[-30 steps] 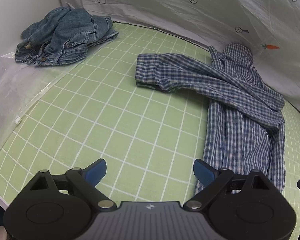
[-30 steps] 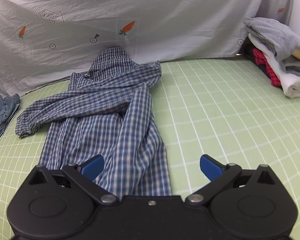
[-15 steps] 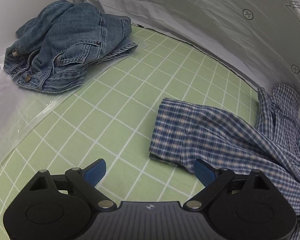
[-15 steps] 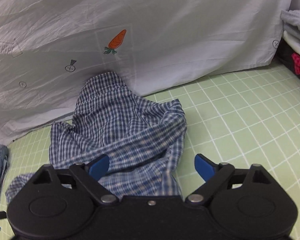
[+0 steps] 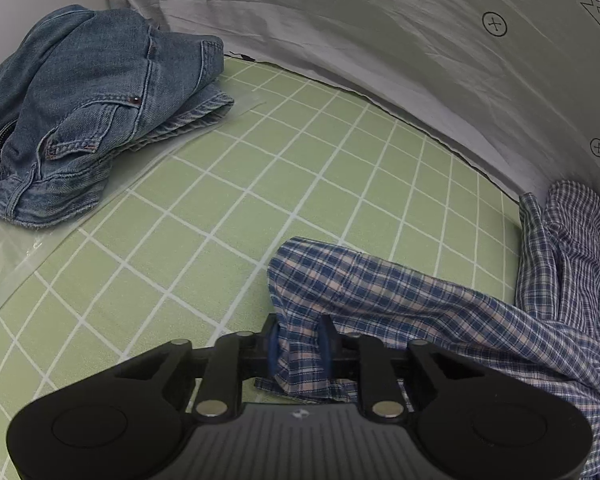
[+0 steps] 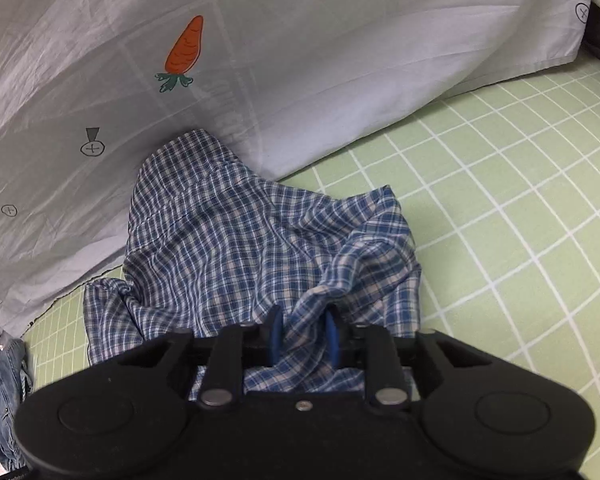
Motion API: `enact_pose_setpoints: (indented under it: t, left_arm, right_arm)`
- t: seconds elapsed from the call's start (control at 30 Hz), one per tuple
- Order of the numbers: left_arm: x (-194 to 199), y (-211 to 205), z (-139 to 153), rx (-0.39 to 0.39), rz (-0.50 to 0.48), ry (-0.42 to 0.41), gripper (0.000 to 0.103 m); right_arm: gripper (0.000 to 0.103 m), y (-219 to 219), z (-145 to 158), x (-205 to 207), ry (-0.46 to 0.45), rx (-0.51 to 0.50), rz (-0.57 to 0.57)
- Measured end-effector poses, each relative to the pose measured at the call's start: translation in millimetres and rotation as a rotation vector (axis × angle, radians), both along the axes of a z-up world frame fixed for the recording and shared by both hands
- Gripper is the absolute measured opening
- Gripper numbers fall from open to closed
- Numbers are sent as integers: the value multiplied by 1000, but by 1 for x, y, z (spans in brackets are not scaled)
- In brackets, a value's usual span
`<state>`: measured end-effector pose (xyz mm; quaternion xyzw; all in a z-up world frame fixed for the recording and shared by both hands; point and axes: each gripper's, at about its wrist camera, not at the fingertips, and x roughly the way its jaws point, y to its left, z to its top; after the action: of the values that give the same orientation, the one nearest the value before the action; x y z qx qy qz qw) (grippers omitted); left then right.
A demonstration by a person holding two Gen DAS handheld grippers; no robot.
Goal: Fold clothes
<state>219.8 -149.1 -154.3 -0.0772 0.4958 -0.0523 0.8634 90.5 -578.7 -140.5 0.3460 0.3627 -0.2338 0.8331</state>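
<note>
A blue plaid shirt (image 5: 440, 304) lies crumpled on the green grid mat (image 5: 260, 200). My left gripper (image 5: 299, 342) is shut on the cuff end of its sleeve, which stretches away to the right. In the right wrist view the shirt's body (image 6: 236, 248) bunches up against the white sheet. My right gripper (image 6: 305, 336) is shut on a raised fold of the shirt near its right edge. Blue pads (image 6: 332, 336) pinch the cloth on both grippers.
A pile of blue denim (image 5: 80, 108) sits at the mat's far left, also at the lower left of the right wrist view (image 6: 4, 404). A white printed sheet (image 6: 300, 60) hangs along the back. Clear plastic (image 5: 4, 256) covers the left edge.
Both grippers moved forward and down onto the shirt and closed: the left on the sleeve end, the right on a fold of the body. Both were open before.
</note>
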Motion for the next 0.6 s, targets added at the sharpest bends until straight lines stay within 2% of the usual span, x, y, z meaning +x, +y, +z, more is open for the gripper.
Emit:
enact_pose_setpoints:
  t: [0.07,0.2,0.43,0.53,0.6]
  left_arm:
    - [-1,2,2,-4,12,-7,2]
    - [-8,12,31,-37,23,-87,2]
    - [-24,44,111,-57,81,-303,2]
    - [-22,55,100,-62,117,-270,2]
    - [-19,62,90,-66,141,-240,2]
  right_arm:
    - [4,-3,3,-2,-18,-2,1]
    - [3,0,27,-7,-77,-42,29]
    - [2,22,73,10,-183,-137,155]
    - [2,35,87,25,-214,-176,222]
    - [6,36,81,32,-195,-172,227]
